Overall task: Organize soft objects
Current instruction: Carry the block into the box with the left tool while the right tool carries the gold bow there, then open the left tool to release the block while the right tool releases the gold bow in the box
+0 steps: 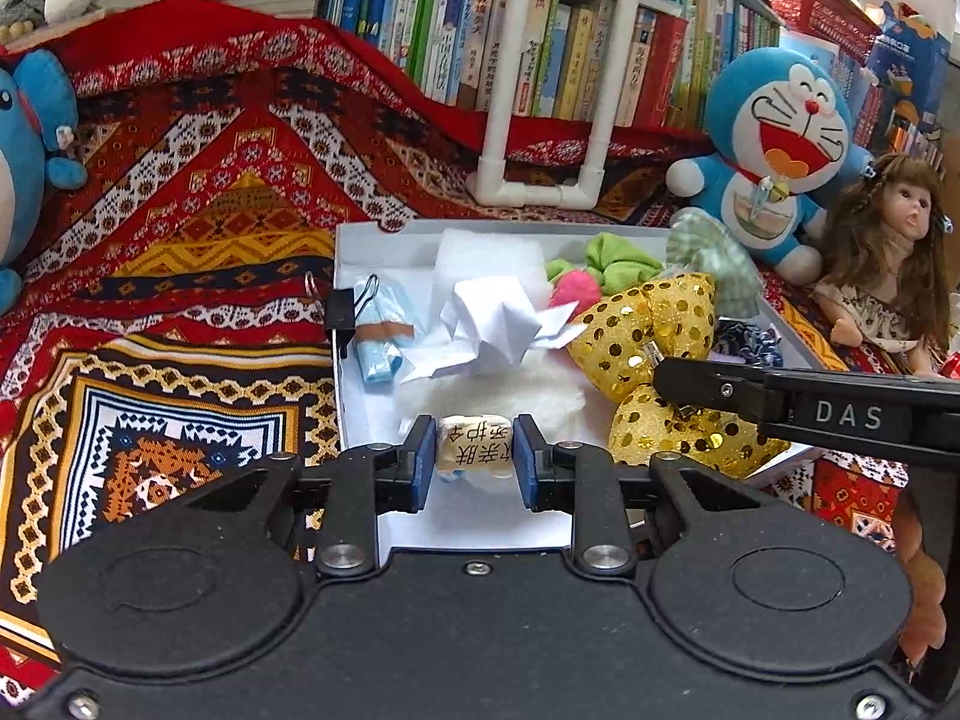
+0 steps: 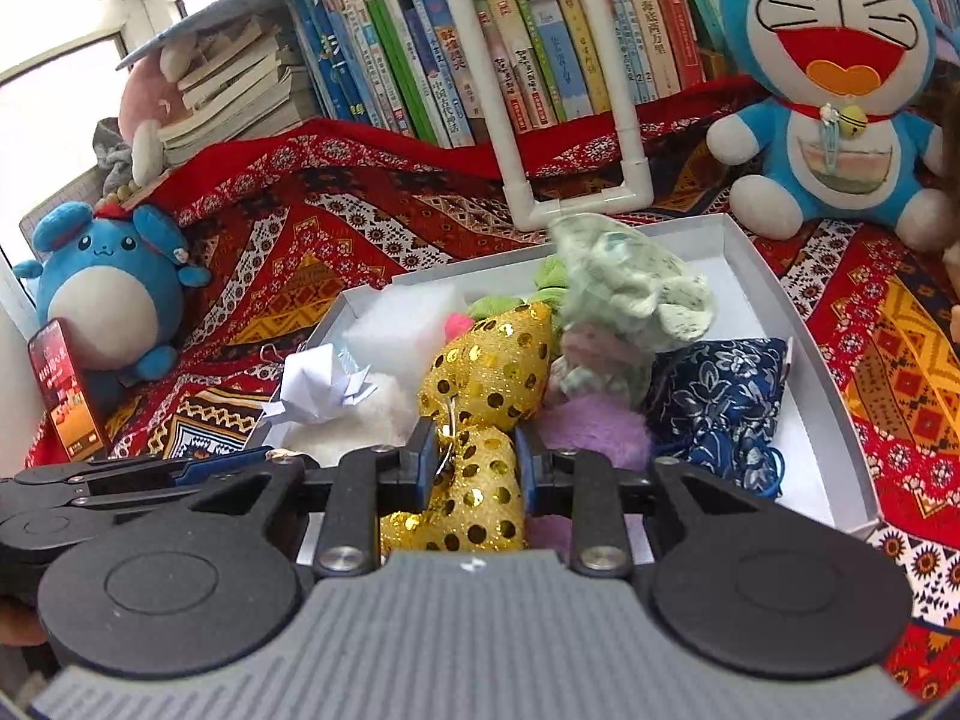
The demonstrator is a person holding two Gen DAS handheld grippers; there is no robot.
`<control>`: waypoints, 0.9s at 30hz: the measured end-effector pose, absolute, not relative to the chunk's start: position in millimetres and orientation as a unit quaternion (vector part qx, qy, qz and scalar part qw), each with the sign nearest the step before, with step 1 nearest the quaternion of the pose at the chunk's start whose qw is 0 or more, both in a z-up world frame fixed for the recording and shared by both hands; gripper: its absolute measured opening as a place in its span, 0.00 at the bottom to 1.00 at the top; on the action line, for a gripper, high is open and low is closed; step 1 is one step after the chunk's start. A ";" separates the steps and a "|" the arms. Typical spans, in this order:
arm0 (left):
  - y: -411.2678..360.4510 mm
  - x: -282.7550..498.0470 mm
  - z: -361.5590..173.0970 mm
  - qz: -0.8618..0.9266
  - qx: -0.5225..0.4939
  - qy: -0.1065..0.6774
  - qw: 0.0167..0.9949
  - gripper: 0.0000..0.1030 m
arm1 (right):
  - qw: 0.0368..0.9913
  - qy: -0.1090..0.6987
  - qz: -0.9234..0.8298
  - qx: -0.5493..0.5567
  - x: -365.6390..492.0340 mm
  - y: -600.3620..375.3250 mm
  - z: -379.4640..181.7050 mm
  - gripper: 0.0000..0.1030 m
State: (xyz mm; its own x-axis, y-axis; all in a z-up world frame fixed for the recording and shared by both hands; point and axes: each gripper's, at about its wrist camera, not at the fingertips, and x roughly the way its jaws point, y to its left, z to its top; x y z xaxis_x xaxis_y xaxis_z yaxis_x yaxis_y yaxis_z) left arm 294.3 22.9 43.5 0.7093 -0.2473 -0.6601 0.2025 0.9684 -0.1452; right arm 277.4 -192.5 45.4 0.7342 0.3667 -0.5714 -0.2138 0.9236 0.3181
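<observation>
The left gripper (image 1: 474, 450) pinches a small cream packet with printed characters (image 1: 475, 443) between its blue pads, low in the frame over the white box (image 1: 345, 300), while the right gripper (image 2: 474, 456) clamps the gold sequined bow (image 2: 480, 480) at lower centre, both tilted downward. The box holds a folded paper shape (image 1: 492, 318), green fabric and a navy floral pouch (image 2: 720, 396). It sits on a red patterned cloth (image 1: 180, 210), with books (image 1: 540, 48) and a blue cat plush (image 1: 774, 144) across the top.

Black tongs (image 1: 474, 456) with blue pads (image 1: 425, 462), silver screws, white "DAS" lettering (image 1: 848, 415)
</observation>
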 end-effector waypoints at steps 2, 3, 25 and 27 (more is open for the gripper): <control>24.9 297.8 39.5 -0.120 -0.041 0.370 0.921 0.25 | 0.924 0.330 0.158 0.111 279.4 -190.3 44.9 0.31; 25.8 299.3 37.5 -0.119 -0.045 0.374 0.918 0.25 | 0.924 0.331 0.159 0.110 280.0 -189.5 44.6 0.31; 29.0 293.1 40.3 -0.112 -0.039 0.368 0.922 0.35 | 0.906 0.359 0.182 0.132 292.5 -182.0 35.5 0.46; 31.3 289.0 46.2 -0.109 -0.040 0.360 0.926 0.39 | 0.905 0.357 0.183 0.139 289.0 -186.4 38.1 0.49</control>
State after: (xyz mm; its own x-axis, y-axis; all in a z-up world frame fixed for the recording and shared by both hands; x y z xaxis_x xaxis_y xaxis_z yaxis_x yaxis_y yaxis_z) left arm 289.0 31.3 46.2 0.7167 -0.2311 -0.6580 0.1730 0.9729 -0.1533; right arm 289.0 -186.4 38.1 0.6782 0.4311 -0.5951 -0.2330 0.8942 0.3822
